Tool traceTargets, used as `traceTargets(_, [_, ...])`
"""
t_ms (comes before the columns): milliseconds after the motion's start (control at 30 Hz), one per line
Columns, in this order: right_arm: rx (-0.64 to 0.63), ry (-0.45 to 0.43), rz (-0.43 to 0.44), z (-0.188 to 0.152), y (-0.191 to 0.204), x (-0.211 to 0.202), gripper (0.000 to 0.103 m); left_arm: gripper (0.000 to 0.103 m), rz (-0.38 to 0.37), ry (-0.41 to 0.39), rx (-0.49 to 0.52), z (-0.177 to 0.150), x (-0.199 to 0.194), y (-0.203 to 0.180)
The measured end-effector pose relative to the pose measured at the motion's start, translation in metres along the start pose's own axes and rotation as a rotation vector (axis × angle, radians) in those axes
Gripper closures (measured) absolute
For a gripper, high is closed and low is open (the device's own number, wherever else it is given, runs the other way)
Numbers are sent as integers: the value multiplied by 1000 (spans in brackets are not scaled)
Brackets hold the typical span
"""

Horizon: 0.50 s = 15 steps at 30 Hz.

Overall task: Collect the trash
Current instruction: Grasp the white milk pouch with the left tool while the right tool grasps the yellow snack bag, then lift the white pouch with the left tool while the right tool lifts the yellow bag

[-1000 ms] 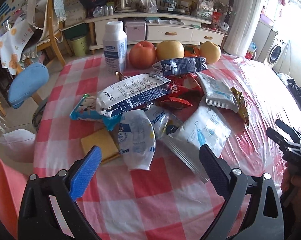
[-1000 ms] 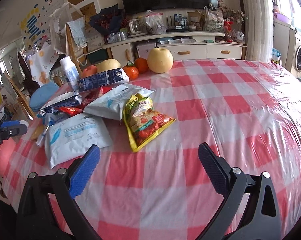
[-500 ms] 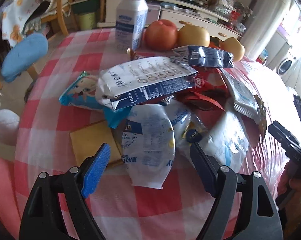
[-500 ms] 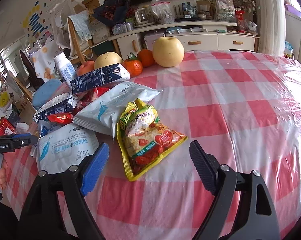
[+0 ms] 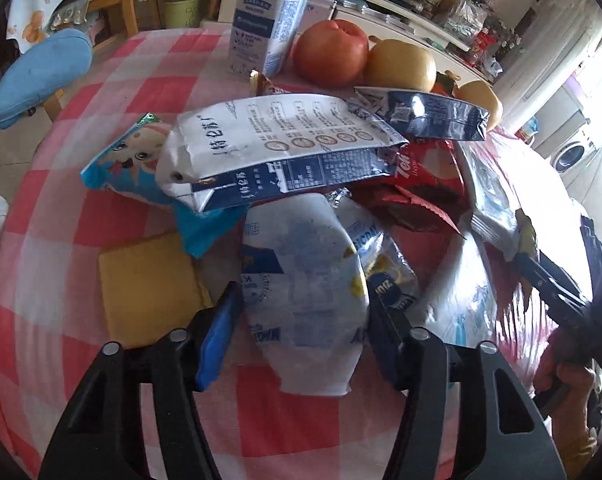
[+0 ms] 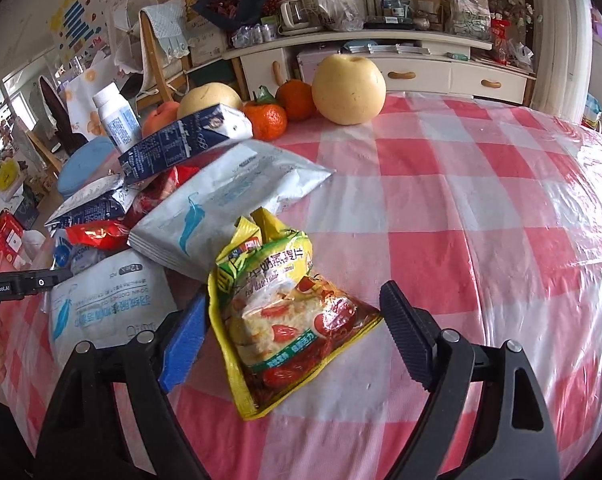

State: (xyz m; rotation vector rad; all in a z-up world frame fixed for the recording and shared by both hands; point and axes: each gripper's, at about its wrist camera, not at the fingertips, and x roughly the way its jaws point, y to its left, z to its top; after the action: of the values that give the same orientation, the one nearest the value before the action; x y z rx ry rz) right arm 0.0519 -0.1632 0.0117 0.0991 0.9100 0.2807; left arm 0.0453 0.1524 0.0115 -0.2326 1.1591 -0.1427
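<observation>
A heap of empty wrappers lies on the red-checked table (image 5: 61,128). My left gripper (image 5: 301,304) is open, its fingers on either side of a white and blue wrapper (image 5: 301,280). Behind it lie a flattened milk carton (image 5: 277,148), a blue cartoon wrapper (image 5: 129,160), a red wrapper (image 5: 425,188) and a dark blue carton (image 5: 425,114). My right gripper (image 6: 297,316) is open, its fingers on either side of a yellow snack bag (image 6: 281,316). White pouches (image 6: 109,308) (image 6: 229,196) lie left of the bag.
A white bottle (image 5: 269,20), an apple (image 5: 331,52), pears (image 6: 349,88) and tangerines (image 6: 267,120) stand at the table's far side. A yellow sponge (image 5: 149,284) lies by my left gripper. Chairs and a cabinet (image 6: 421,68) stand beyond the table.
Both grippers have moved forward and down. The left one now straddles the white and blue wrapper, the right one the yellow snack bag. Both jaws have narrowed.
</observation>
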Motion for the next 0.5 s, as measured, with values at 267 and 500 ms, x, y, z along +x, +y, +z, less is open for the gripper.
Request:
traceTargets(267, [-72,3,-38,-5,13,-5,42,43,-20,5,-29,-1,0,-4])
traceTargets(500, [-107,-6,-63,-9,21,-12,57,43,-42,-9,-42,-4,-11,1])
